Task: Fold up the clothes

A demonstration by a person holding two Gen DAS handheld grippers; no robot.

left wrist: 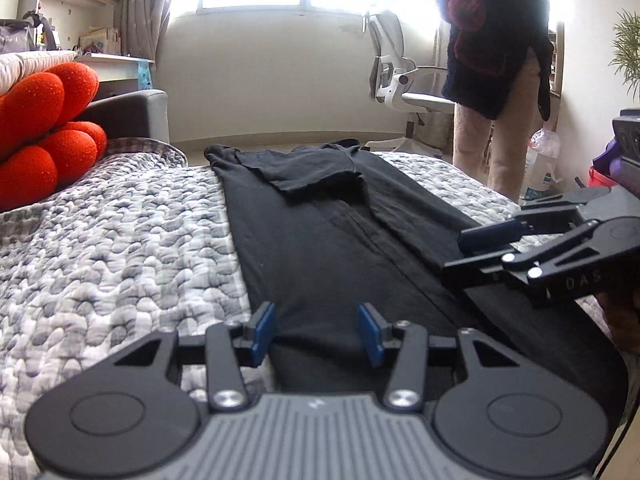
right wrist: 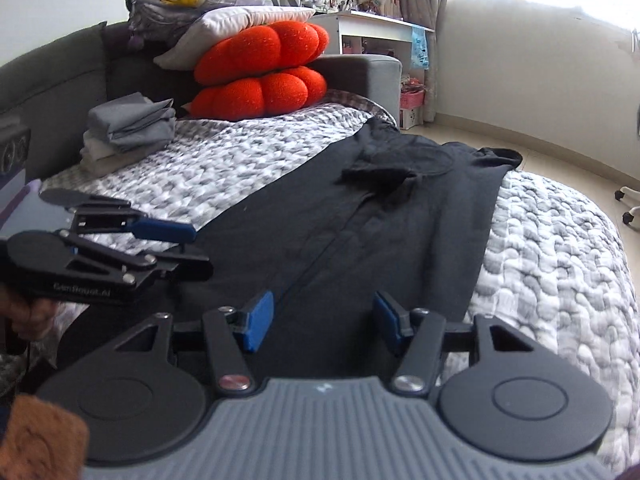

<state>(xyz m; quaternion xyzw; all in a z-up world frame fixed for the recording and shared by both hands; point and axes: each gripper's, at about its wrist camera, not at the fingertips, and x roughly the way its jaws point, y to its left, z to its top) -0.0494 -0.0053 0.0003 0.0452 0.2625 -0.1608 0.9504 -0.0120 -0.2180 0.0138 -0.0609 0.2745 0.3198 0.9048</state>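
Quilted bed carries a black shirt, laid lengthwise along its middle, sides and sleeve folded inward. Left gripper and right gripper hover over the near hem, jaws spread, empty. Left housing reads "GenRobot.AI".

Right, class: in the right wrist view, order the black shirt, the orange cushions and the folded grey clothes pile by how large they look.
1. black shirt
2. orange cushions
3. folded grey clothes pile
The shirt lies nearest the camera, which inflates it.
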